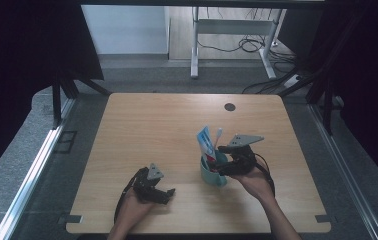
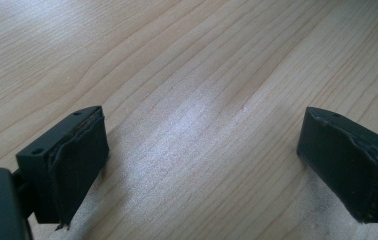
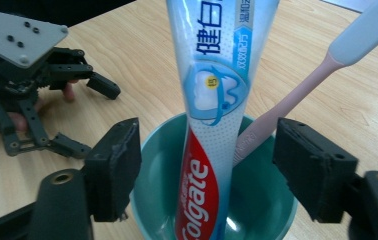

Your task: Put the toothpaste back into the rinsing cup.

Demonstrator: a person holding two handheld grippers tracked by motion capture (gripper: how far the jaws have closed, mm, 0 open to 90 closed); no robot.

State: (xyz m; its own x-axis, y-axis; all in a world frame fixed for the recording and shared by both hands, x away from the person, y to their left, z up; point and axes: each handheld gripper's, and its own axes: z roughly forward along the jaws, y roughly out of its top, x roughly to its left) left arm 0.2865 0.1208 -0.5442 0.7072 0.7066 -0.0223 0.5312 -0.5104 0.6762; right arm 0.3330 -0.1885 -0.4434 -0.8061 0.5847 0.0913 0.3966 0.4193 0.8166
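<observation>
A teal cup [image 1: 212,175] stands on the wooden table [image 1: 152,125], right of centre near the front. A Colgate toothpaste tube [image 1: 206,141] and a pink toothbrush [image 1: 218,134] with a pale head lean upright in it. My right gripper [image 1: 220,166] reaches the cup from the right. In the right gripper view the cup [image 3: 159,167] sits below the right gripper [image 3: 209,155], whose jaws stand open on either side of the tube [image 3: 217,75], clear of it; the toothbrush [image 3: 297,95] leans to the right. My left gripper [image 1: 167,196] rests open on the table at front left, nothing between its jaws [image 2: 202,165].
A small dark round disc [image 1: 229,107] lies near the table's far edge. Beyond the table, a white desk frame [image 1: 195,45] and loose cables [image 1: 249,45] sit on the floor. The left gripper [image 3: 91,119] appears in the right gripper view, a hand behind it.
</observation>
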